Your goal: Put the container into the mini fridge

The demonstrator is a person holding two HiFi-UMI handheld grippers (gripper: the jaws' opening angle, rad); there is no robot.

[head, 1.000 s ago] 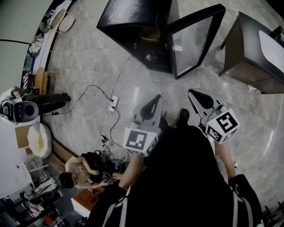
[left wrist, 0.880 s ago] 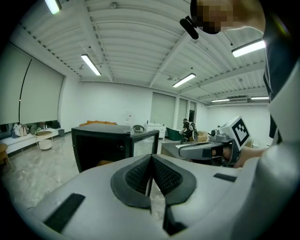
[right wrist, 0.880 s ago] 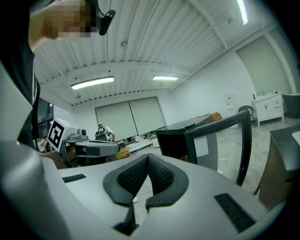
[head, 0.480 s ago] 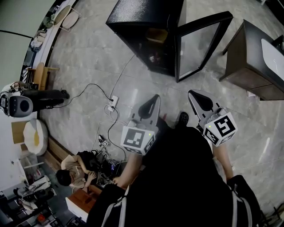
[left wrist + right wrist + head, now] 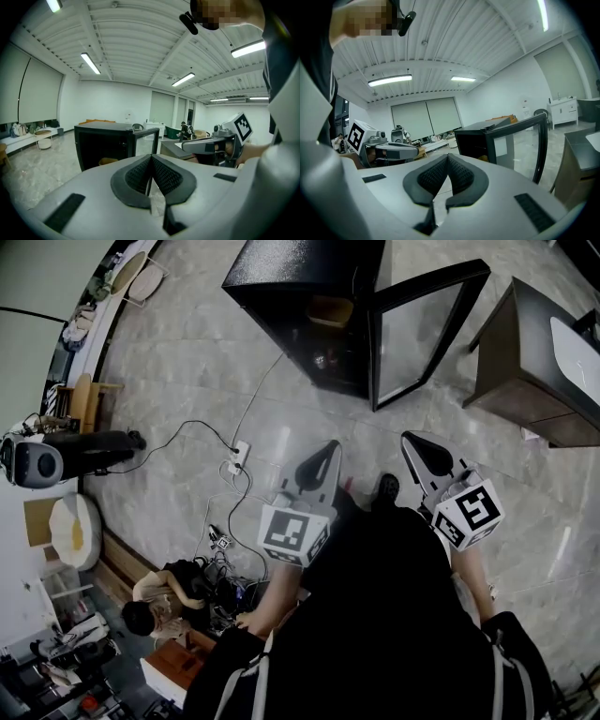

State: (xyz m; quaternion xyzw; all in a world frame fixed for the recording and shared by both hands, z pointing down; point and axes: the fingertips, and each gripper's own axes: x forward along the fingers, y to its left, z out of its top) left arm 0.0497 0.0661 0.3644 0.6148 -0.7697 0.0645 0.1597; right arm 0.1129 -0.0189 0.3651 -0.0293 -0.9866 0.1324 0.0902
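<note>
A black mini fridge (image 5: 295, 296) stands on the floor ahead with its glass door (image 5: 422, 329) swung open to the right. A tan container (image 5: 330, 313) sits inside it, also seen as the tan container (image 5: 108, 161) in the left gripper view. My left gripper (image 5: 326, 451) and right gripper (image 5: 412, 444) are held side by side at waist height, well short of the fridge. Both are shut with nothing between the jaws. The left gripper (image 5: 151, 161) points at the fridge (image 5: 101, 145). The right gripper (image 5: 447, 161) points toward the door (image 5: 525, 140).
A dark cabinet (image 5: 544, 362) stands right of the fridge door. A power strip (image 5: 239, 456) with cables lies on the marble floor to the left. A person (image 5: 159, 601) crouches at lower left among cables. A grey machine (image 5: 37, 463) stands at the far left.
The head view has shifted a little, so the fridge sits slightly higher and further right. Both grippers stay shut and in nearly the same place.
</note>
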